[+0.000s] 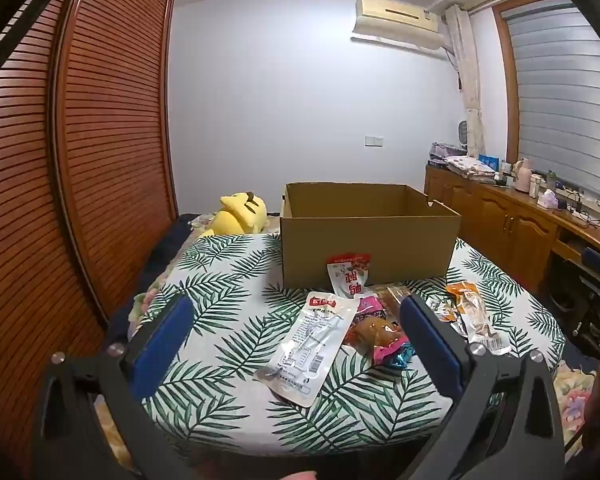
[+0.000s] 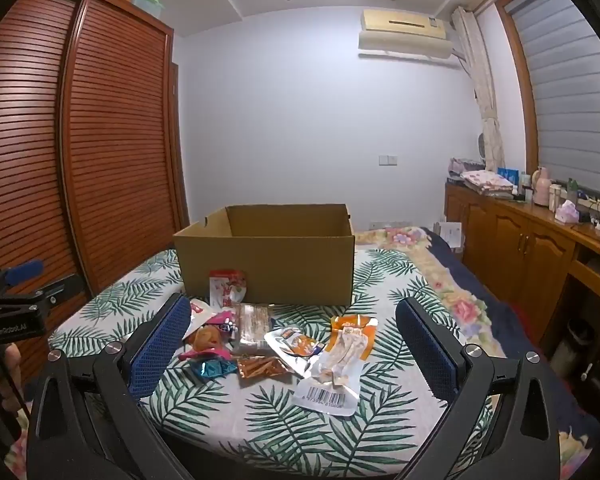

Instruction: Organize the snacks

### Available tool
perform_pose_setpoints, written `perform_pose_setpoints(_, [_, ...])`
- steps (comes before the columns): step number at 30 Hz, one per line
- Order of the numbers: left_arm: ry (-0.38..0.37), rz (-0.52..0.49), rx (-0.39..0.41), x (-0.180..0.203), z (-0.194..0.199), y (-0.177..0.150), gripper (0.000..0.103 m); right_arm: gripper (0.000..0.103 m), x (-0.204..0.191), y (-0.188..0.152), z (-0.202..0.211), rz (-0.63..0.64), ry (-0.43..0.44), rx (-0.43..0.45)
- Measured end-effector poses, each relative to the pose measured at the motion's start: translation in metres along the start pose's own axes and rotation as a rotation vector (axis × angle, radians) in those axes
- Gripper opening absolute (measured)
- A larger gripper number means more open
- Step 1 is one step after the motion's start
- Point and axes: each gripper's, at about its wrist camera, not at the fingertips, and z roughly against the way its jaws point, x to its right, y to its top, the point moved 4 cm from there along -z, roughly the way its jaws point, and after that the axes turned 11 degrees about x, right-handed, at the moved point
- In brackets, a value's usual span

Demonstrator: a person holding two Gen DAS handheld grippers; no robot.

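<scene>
Right now both grippers hover above the near edge of the leaf-patterned tablecloth (image 1: 228, 300), and neither holds anything. The left gripper (image 1: 296, 312) has its blue-padded jaws spread wide, with nothing between the pads; a long clear plastic snack packet with a red label (image 1: 312, 344) lies on the cloth below the gap. The right gripper (image 2: 292, 316) is likewise wide apart and empty, tilted slightly down toward a clear packet with an orange top and a barcode (image 2: 340, 364).

Toward the far edge of the cloth stands an open brown cardboard box (image 1: 364, 240), upright, its inside hidden from view. A small white-and-red pouch (image 1: 350, 276) leans against the box's near wall. Just in front of it the other snacks lie in a loose heap near the middle of the cloth: a pink-wrapped brown piece (image 1: 380, 334), a blue foil sweet (image 2: 212, 368) and a copper-coloured foil packet (image 2: 262, 368). A yellow plush toy (image 1: 242, 212) lies beyond the cloth's far left corner.
</scene>
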Motion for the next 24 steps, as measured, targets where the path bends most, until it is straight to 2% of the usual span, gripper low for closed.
perform_pose_setpoints(24, [-0.007,0.004,0.0,0.0004,0.0004,0.0009,0.103,0.103,0.0014,0.0034,0.0,0.016,0.002,0.016])
